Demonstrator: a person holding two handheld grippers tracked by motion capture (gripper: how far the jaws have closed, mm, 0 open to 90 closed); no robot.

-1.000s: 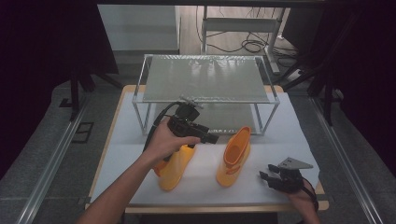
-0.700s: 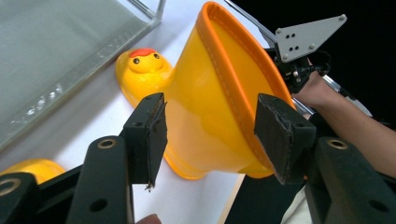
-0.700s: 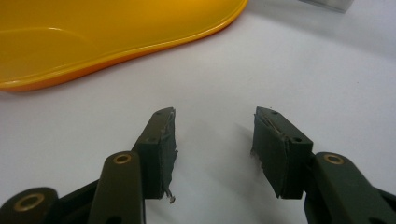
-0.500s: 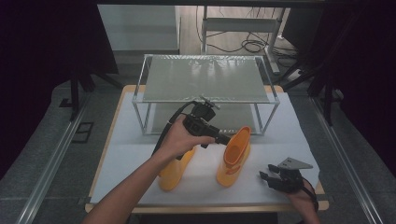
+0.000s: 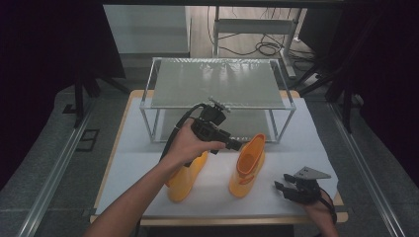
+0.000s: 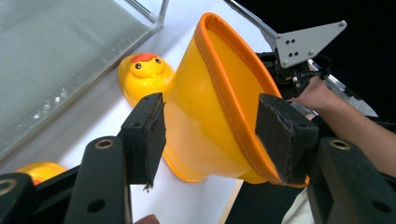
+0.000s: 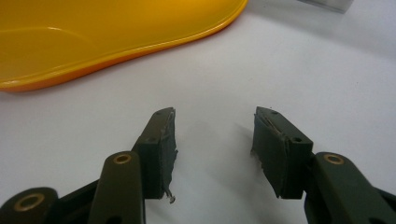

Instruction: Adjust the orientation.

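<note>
High view looks down over the table (image 5: 148, 197); both gripper views sit close, sharing the yellow boot (image 6: 219, 102).

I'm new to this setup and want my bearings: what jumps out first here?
Two yellow rubber boots with duck faces stand on the white table, in front of a wire shelf rack. The left gripper, jaws open, hangs at the right-hand boot's orange-rimmed top. The right gripper rests open near the table's corner.

The left gripper (image 5: 236, 145) is held raised on an outstretched forearm, its jaws spread wide with nothing pressed between the pads. The right gripper (image 5: 279, 186) is kept low, jaws likewise apart and empty.
</note>
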